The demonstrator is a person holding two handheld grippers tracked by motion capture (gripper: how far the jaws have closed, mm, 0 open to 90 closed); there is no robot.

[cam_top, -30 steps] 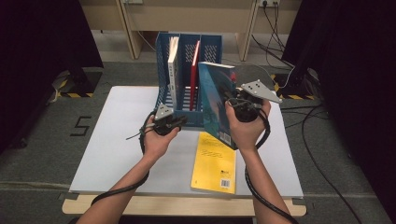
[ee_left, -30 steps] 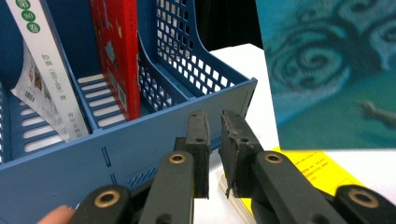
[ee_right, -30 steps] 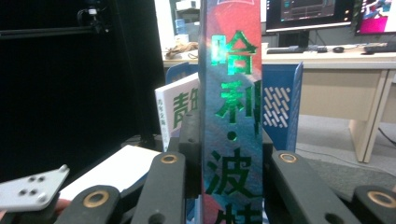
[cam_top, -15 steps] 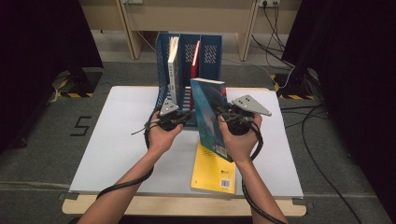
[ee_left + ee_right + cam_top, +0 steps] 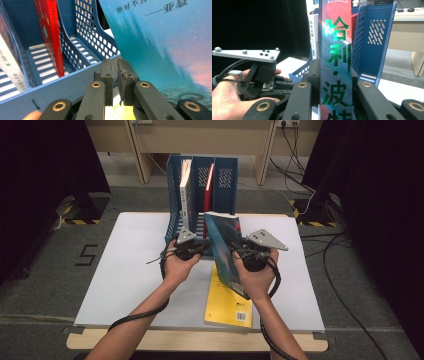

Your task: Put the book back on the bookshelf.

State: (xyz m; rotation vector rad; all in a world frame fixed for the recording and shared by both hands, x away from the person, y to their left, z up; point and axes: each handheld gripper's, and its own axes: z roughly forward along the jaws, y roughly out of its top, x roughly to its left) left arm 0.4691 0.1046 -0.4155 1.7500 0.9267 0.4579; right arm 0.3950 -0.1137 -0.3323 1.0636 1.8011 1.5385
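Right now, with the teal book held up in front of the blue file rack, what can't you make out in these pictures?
- High view: the top of the yellow book on the table is hidden by the teal book and the right gripper.
- Left gripper view: the teal book's title is cut off by the top edge; the left gripper is shut and empty.
- Right gripper view: the white book in the rack is mostly hidden behind the teal book's spine.

Bare forearms, no sleeves. Each gripper (image 5: 200, 251) black, brass-ringed screws, grey three-cornered plate (image 5: 266, 240), black cable (image 5: 131, 318) trailing at 6 o'clock.
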